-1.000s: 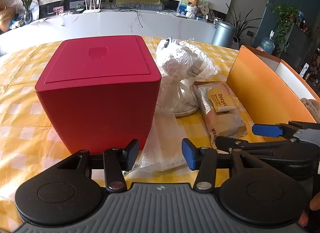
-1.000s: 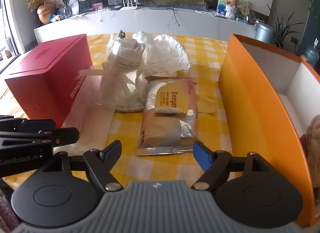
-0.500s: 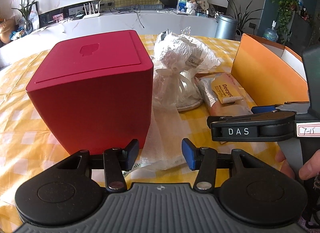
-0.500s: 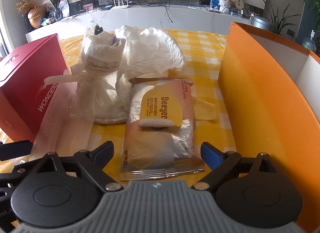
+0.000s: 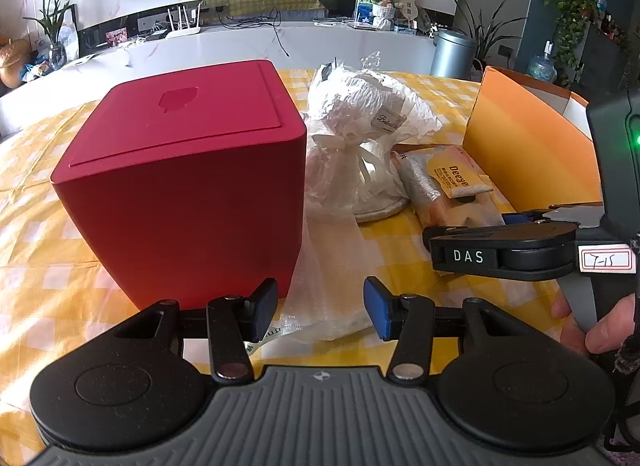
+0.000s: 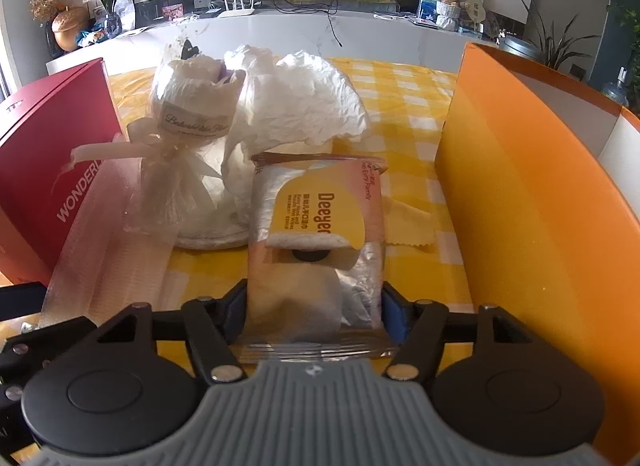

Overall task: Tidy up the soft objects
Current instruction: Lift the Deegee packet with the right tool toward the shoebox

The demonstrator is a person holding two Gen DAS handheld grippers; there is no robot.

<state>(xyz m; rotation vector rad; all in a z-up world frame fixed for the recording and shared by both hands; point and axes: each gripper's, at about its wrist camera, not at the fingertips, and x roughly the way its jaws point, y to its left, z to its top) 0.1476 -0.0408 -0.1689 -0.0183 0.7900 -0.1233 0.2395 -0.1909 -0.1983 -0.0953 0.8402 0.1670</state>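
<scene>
The wipes pack [image 6: 316, 250] is a soft foil pouch, pink and silver, with a yellow "Deeyeo" flap half peeled back over its opening. It lies flat on the yellow checked cloth [image 6: 404, 105], near end between the fingers of the right gripper [image 6: 314, 316]. The jaws sit close on either side of it; whether the pads actually press the foil is hard to tell from this angle.

Just left of the pack is a ribbon-tied white bundle [image 6: 188, 145], with a crumpled white bag [image 6: 296, 101] behind it and a clear plastic sleeve [image 6: 108, 262] lying in front. A red box [image 5: 180, 189] stands further left. The orange box [image 6: 520, 201] walls off the right side, close to the pack.

The left gripper [image 5: 320, 310] hovers with its jaws apart over the sleeve, beside the red box.
</scene>
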